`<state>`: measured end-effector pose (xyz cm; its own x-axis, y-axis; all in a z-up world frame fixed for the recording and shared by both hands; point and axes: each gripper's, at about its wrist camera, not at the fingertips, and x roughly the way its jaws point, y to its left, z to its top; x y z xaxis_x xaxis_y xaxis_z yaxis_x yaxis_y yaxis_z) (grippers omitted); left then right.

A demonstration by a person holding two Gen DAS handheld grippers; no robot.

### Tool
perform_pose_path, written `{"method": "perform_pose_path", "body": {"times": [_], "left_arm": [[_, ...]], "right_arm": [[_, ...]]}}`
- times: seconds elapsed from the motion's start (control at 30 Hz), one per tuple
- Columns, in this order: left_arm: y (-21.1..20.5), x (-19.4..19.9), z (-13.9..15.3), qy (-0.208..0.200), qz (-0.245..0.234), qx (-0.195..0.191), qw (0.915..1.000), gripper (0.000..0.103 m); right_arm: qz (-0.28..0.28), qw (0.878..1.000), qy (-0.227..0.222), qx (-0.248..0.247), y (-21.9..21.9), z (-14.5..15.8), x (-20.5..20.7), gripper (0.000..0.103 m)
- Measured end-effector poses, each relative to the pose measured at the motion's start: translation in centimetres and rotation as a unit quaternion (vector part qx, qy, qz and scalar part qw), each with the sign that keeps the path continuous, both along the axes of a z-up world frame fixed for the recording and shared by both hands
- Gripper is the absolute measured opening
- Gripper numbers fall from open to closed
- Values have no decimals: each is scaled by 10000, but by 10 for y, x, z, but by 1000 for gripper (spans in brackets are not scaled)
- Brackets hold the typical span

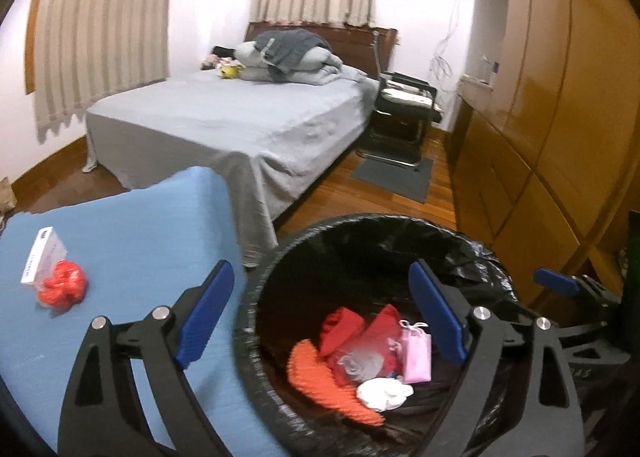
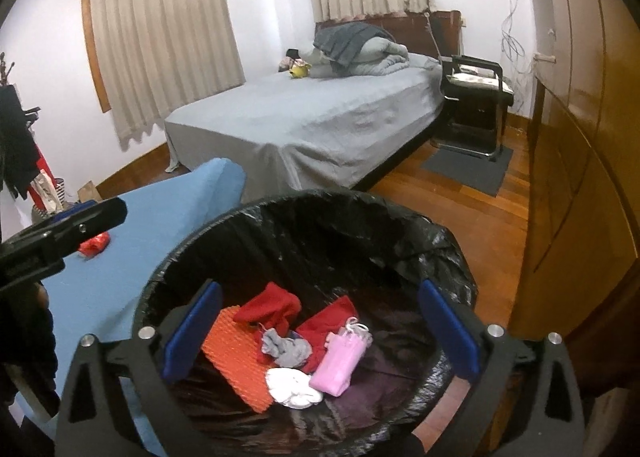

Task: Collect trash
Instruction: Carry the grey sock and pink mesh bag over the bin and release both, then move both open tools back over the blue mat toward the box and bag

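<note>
Round bin (image 2: 448, 253), lined with glossy crinkled black plastic, at 6 o'clock in both views. Inside, heaped at the bottom: ribbed orange sheet (image 2: 240, 357), soft red cloth (image 2: 272, 305), grey rag (image 2: 286, 349), white wad (image 2: 292, 383), smooth pink pouch (image 2: 340, 363). Left gripper (image 1: 320, 317) spread wide and empty, one blue pad above the blue table (image 1: 120, 241), the other above the bin's mouth. Right gripper (image 2: 320, 329) likewise gaping, empty, over the bin. Still on the table at 9 o'clock: crumpled red bag (image 1: 62, 291) touching a white box (image 1: 42, 255). Bin rim close beside the table edge; open wood floor (image 2: 460, 193) beyond at 2 o'clock.
</note>
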<state>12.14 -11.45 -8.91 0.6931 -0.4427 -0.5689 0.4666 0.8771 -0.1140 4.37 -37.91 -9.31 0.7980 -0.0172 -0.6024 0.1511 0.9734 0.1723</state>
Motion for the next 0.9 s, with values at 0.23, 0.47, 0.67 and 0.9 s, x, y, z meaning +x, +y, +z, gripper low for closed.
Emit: {"method": "perform_pose_path", "body": {"times": [0.23, 0.47, 0.67, 0.9], "left_arm": [[42, -9, 15, -133, 418, -69, 9990, 90], [85, -18, 18, -177, 774, -29, 9968, 91], [133, -21, 13, -170, 1255, 80, 9919, 92], [200, -17, 3, -176, 1931, 289, 9806, 92]], "right_arm": [[192, 9997, -176, 42, 26, 19, 7, 97], [422, 9988, -259, -12, 58, 30, 20, 97], [702, 9973, -151, -165, 97, 31, 36, 97], [1157, 9930, -204, -116, 154, 23, 63, 97]]}}
